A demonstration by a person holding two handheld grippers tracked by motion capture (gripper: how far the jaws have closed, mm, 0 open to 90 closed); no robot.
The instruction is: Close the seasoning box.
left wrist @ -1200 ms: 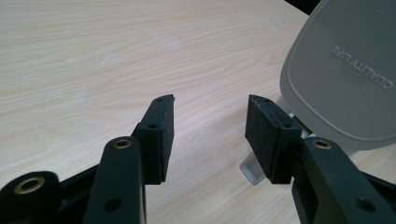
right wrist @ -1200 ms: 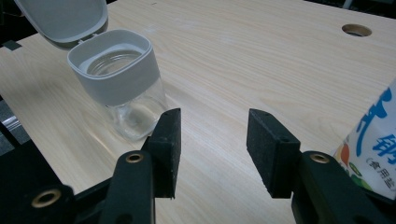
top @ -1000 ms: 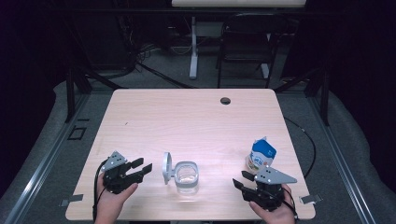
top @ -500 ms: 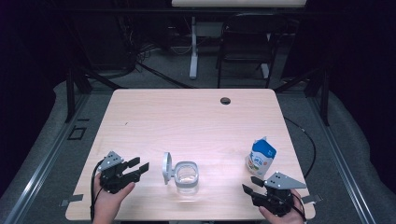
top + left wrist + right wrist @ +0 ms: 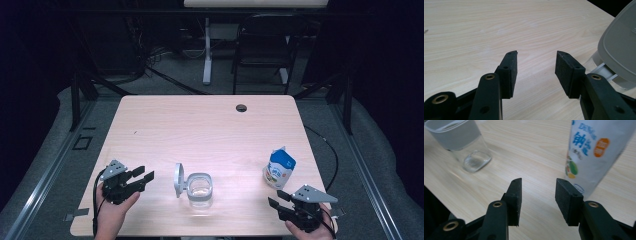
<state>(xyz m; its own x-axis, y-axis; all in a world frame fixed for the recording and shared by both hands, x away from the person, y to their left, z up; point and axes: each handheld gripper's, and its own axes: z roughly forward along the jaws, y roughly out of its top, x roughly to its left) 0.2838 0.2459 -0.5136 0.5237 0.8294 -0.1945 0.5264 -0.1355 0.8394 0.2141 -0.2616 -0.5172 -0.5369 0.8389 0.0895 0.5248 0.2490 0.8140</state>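
A pale wooden desk (image 5: 210,125) carries everything, with a dark round hole (image 5: 241,108) near its far edge. Toward the desk's near edge, about midway across, stands a clear square container (image 5: 199,189), its grey lid (image 5: 179,179) hinged open and upright at the container's left side. To the right of the container, well apart from it, a blue and white pouch (image 5: 279,168) stands upright. Beyond the desk's far edge, a dark chair (image 5: 262,55) and a white post (image 5: 206,50) stand on the floor.
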